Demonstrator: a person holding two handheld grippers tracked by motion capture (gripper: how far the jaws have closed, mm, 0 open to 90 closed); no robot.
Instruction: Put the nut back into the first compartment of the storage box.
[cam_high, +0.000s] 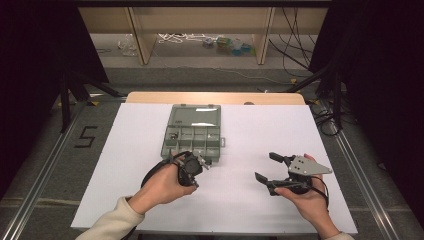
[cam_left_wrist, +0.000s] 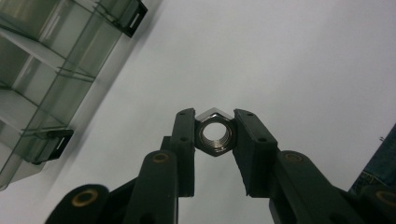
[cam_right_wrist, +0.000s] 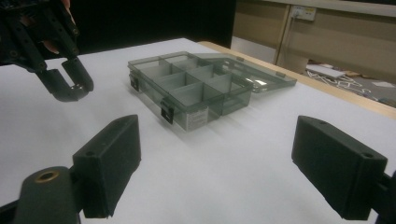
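A steel hex nut (cam_left_wrist: 214, 135) sits clamped between the black jaws of my left gripper (cam_left_wrist: 214, 135), held above the white table. In the high view my left gripper (cam_high: 198, 167) hovers just in front of the grey-green compartment box (cam_high: 193, 135), which lies with its lid folded back. From the right gripper view the left gripper (cam_right_wrist: 74, 88) hangs at the upper left with the nut (cam_right_wrist: 77, 87) in its tips, left of the box (cam_right_wrist: 196, 86). My right gripper (cam_high: 265, 167) rests at the right of the table, jaws wide apart (cam_right_wrist: 219, 161) with nothing between them.
The white sheet (cam_high: 280, 130) covers most of the wooden table. One box compartment holds small metal parts (cam_high: 173, 135). Beyond the table stand a low shelf with cables (cam_high: 200, 40) and dark tripod legs on both sides.
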